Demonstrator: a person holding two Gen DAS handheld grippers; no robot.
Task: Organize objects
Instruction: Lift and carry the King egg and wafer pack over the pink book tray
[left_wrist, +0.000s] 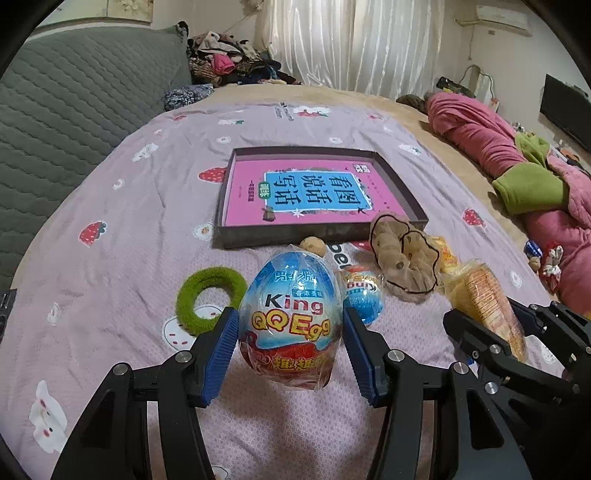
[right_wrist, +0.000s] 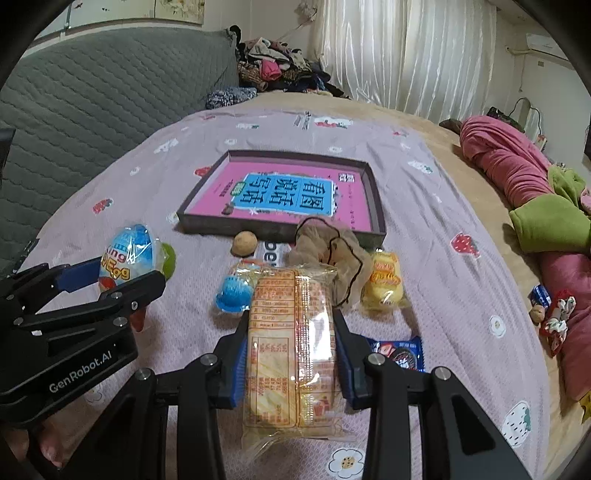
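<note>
L gripper (left_wrist: 290, 325) is closed onto a blue-and-red foil-wrapped "King QQ Egg" toy egg (left_wrist: 291, 317), blue pads pressed vs. both its sides, egg upright and lifted off the pink strawberry-print bedsheet (left_wrist: 110, 206). R gripper (right_wrist: 291, 350) is clamped on a clear-wrapped yellow pack of crackers (right_wrist: 291, 343), pack lengthwise between the fingers, also held above the sheet.

Just past the L gripper: fuzzy green ring hair tie (left_wrist: 210, 299) lying flat to the egg's left; smaller blue-capped wrapped egg (left_wrist: 364, 295) to its right. Next to that, a tan scrunchie w/ black trim (left_wrist: 404, 258), crumpled, w/ a small yellow snack pack (right_wrist: 382, 284) touching its right side. A small brown walnut-like ball (left_wrist: 313, 245) sits near the tray's front wall.

Behind all this: shallow dark rectangular tray (left_wrist: 236, 236) on the sheet, holding a pink book w/ blue title panel (left_wrist: 306, 192) flat inside. A blue wrapped cookie pack (right_wrist: 400, 352) lies beside the R gripper's right finger. Far right: pink-and-green bundled blanket (left_wrist: 517, 173).
</note>
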